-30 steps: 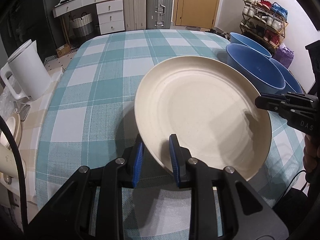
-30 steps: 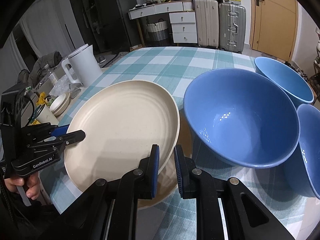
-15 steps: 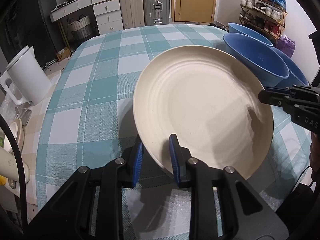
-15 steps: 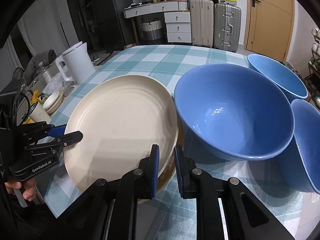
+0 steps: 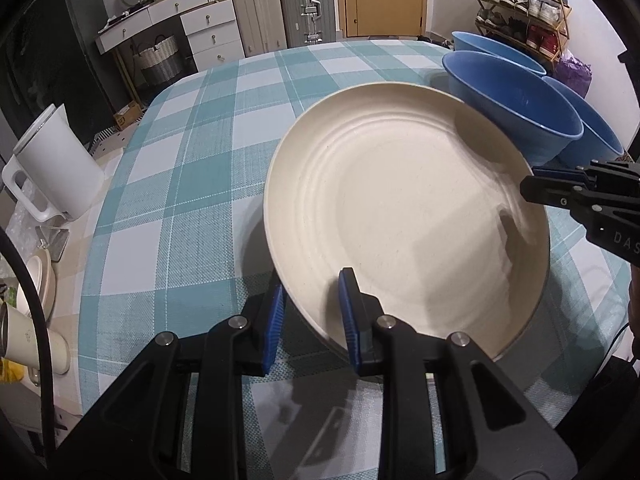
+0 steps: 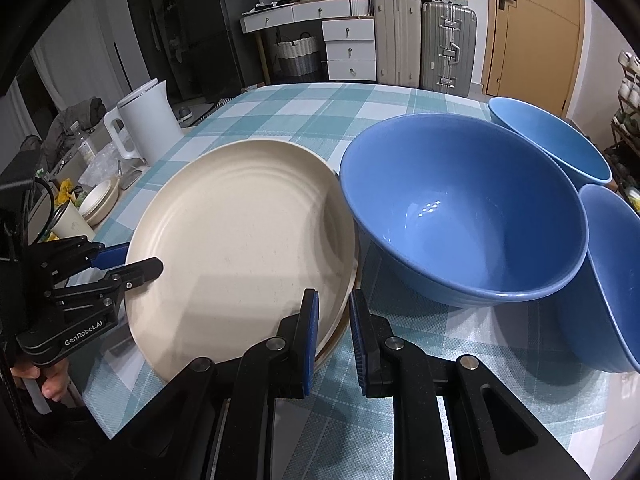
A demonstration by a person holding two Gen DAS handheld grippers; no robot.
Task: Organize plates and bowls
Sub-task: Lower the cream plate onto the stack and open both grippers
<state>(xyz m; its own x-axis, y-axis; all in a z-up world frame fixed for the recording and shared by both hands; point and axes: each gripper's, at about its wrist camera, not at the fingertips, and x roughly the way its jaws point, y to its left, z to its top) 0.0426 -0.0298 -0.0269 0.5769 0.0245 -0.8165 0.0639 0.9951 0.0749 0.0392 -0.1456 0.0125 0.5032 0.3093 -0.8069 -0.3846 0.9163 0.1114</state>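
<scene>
Since 1 s ago the plate point(image 5: 400, 216) sits closer to the bowls in both views; its far rim now meets or overlaps the mid bowl point(image 6: 464, 208), whereas a strip of cloth showed between them before. Both grippers keep the same grip.

Left gripper point(image 5: 310, 312): jaws narrow, clamped on the plate's near-left rim, one blue pad inside, one under. Right gripper point(image 6: 334, 330): also narrow, pinching the plate's right rim; from the left cam only its tip shows at the right edge, rest cut off.

Plate is cream, tilted, held above the checked table point(image 5: 168, 184), w/ shadow beneath. In the right view a second cream edge point(image 6: 344, 312) peeks under the rim near the pads; can't tell if it's another plate or the underside of this one. Can't tell whether the plate actually touches the mid bowl or just overlaps it in view.

Three blue bowls at the right side: mid bowl fully seen, far bowl point(image 6: 548, 140) partly hidden behind it, near-right bowl point(image 6: 612, 280) cut off by the frame.

Kettle point(image 5: 56, 164) stands on a side counter at the left, off the cloth. Hand point(image 6: 52, 384) on the left gripper's handle is mostly hidden, only fingertips show. Small dishes near the kettle are too small to make out.
</scene>
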